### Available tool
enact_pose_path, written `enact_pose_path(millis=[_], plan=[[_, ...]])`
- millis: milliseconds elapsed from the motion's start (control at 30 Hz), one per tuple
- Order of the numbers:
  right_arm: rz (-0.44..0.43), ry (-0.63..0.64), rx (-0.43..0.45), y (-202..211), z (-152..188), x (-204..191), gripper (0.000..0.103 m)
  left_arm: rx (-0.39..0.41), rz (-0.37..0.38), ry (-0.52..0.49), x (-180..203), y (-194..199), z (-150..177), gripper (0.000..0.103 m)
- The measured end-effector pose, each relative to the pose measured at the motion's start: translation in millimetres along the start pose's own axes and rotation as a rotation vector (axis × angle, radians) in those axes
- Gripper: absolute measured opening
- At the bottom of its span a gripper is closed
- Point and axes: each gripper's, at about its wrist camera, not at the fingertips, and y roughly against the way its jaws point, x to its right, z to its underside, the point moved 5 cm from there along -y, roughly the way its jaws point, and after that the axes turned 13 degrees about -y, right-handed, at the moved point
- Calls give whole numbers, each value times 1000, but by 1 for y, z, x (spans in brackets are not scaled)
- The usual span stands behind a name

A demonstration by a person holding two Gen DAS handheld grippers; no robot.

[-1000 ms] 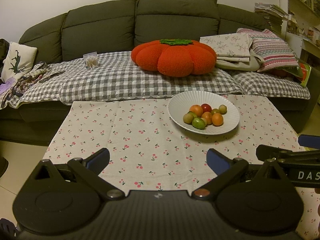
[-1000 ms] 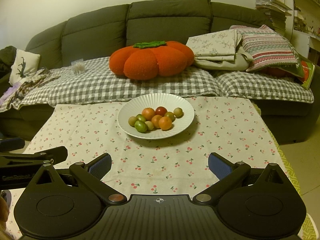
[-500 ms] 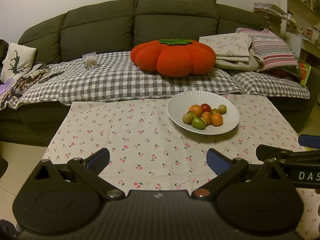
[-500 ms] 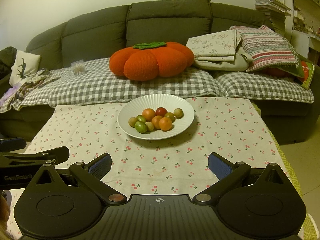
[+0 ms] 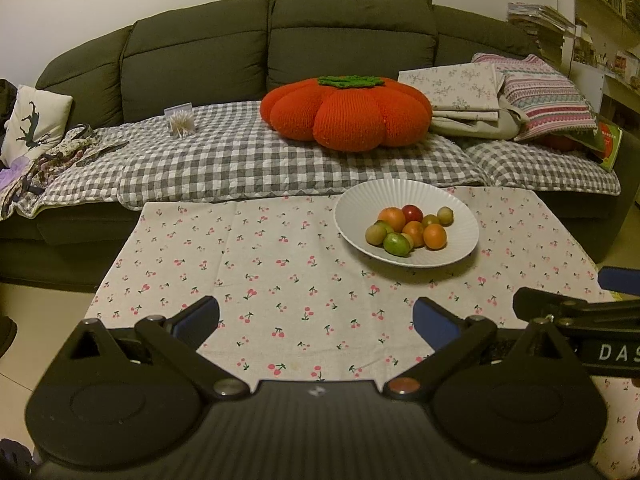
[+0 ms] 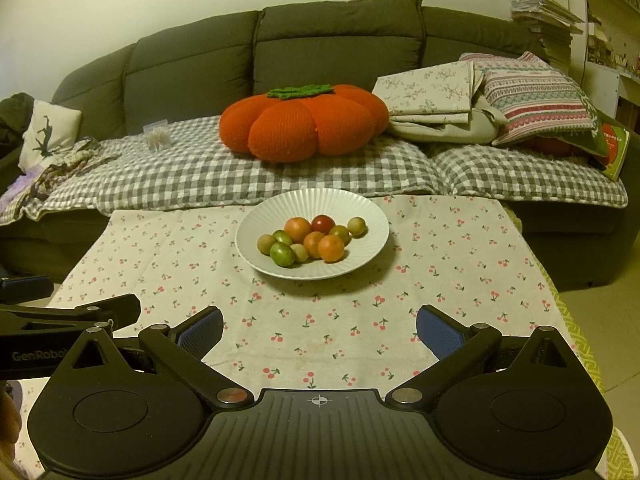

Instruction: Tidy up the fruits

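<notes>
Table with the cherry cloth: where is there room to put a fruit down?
The cherry tablecloth is bare between the white plate and both open grippers, left gripper and right gripper, and along the plate's left and right sides. Crowded: the plate itself, piled with small fruits.

The surface (image 6: 460,280) is covered by a pale cloth (image 6: 320,320) printed with small red cherries. On the cloth, toward its far edge, stands a white ribbed plate (image 6: 360,216) holding small round fruits (image 6: 312,240) in orange, red and green, clustered together
</notes>
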Motion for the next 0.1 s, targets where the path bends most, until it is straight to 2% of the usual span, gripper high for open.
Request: enact_pose_path(millis=[100], plan=[[0, 0, 0, 0, 0, 0, 103, -1, 0, 1, 0, 0, 0, 102]])
